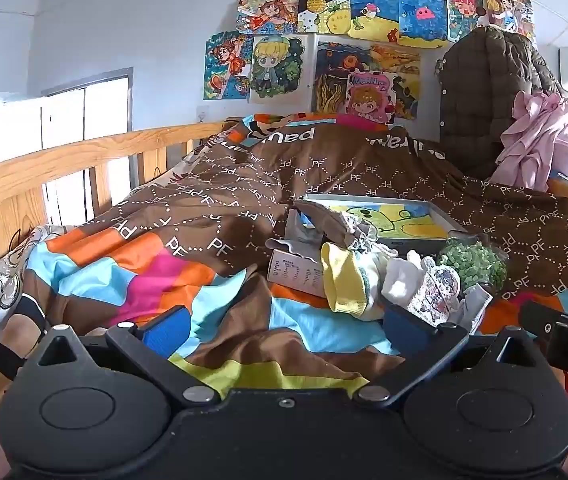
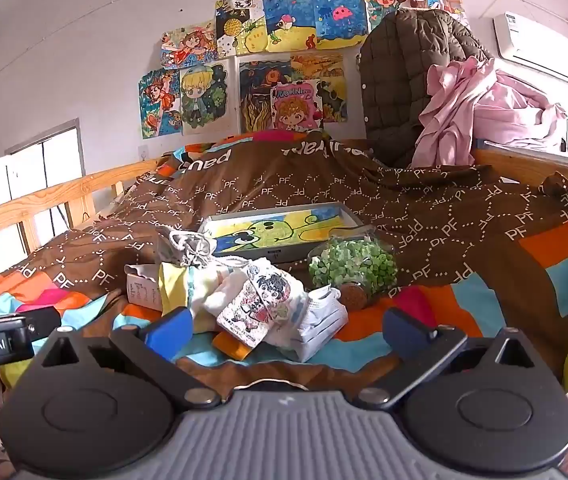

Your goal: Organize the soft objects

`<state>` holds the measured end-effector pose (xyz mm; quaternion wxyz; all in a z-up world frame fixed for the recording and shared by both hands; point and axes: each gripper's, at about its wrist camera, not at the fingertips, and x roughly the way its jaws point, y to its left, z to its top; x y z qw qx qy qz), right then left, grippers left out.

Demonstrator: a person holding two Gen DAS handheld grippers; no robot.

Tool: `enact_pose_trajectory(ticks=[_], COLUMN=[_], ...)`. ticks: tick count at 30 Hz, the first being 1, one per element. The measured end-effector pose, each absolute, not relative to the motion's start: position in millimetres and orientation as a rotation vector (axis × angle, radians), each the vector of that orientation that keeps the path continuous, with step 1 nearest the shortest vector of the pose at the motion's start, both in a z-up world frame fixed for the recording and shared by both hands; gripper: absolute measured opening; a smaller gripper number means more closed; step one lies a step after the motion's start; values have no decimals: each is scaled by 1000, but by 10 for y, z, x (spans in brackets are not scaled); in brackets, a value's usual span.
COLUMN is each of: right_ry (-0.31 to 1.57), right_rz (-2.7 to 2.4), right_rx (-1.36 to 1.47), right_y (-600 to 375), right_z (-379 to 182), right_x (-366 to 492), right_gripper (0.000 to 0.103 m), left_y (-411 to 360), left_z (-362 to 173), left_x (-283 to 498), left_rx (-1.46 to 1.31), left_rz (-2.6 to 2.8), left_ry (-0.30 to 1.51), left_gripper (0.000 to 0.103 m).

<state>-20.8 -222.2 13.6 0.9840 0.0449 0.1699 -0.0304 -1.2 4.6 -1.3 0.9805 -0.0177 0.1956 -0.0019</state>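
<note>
Both grippers hover low over the bed w/ jaws spread wide and nothing between them. The soft stuff sits in one heap on the quilt (image 2: pixel 463 232), straight ahead of both tools.

From the right gripper (image 2: pixel 289 330) the heap is dead centre: the cartoon pouch (image 2: pixel 258 306) lies just past the fingertips, tilted, long axis running near-left to far-right. A folded white cloth (image 2: pixel 319 320) touches it on the right side. Behind-left are the yellow sock (image 2: pixel 174 284) and a pale sock (image 2: pixel 208 280), overlapping; the box (image 2: pixel 144 286) sits further left, partly under them. A green bead jar (image 2: pixel 353 264) lies on its side behind-right, cork end toward the camera; hard, likely not part of the sort. Framed picture (image 2: pixel 280 226) lies flat beyond.

From the left gripper (image 1: pixel 287 326) the same heap sits ahead and to the right; the yellow sock (image 1: pixel 341 282) is its nearest item, long axis running roughly away from the tool, the pouch (image 1: pixel 437 290) off beyond the right finger.

Judgement: right gripper is nearer and squarer to the pouch, so it's the likely picker; left is better placed for the socks. Risk: pouch and white cloth touch, so a pinch may drag both.
</note>
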Motion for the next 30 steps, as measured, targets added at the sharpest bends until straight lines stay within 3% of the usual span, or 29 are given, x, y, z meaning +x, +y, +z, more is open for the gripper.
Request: enact_pose_trajectory(ticks=[30], right_ry=[349], right_rz=[-61], right_rx=[87], right_y=[-2232], right_z=[146], right_x=[-180], right_gripper=[103], left_y=[10], left_z=[0], left_x=[-7], left_rx=[-41], left_rz=[-1], left_ry=[399], left_gripper=[102])
